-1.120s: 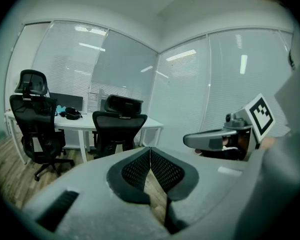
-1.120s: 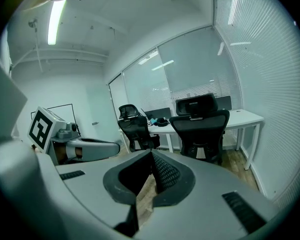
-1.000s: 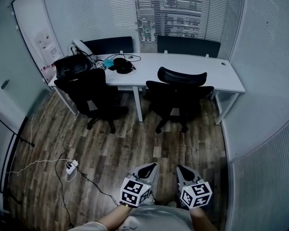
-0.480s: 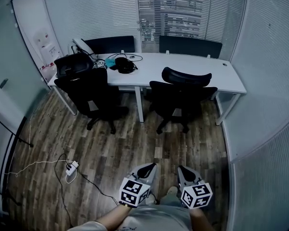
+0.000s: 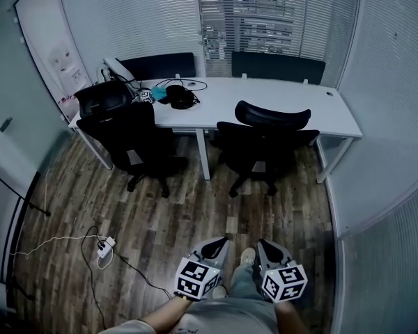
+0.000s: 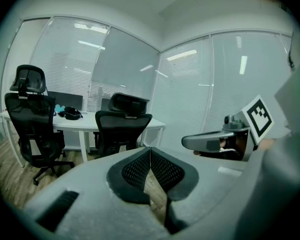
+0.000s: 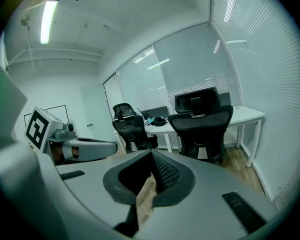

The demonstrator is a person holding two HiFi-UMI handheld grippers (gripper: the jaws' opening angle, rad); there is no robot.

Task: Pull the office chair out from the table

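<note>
Approach step: left gripper (image 5: 219, 241) and right gripper (image 5: 262, 243), jaws pressed together on nothing, are hovering well apart from the office chair (image 5: 265, 143) tucked against the table (image 5: 285, 106), likely needing a walk-up, then opening for its backrest.

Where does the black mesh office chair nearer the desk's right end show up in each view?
Head view: black mesh office chair, right of centre, backrest toward the camera.
Left gripper view: the chair, just left of centre.
Right gripper view: the chair, right of centre.
Shared landmark: the long white desk behind it.
</note>
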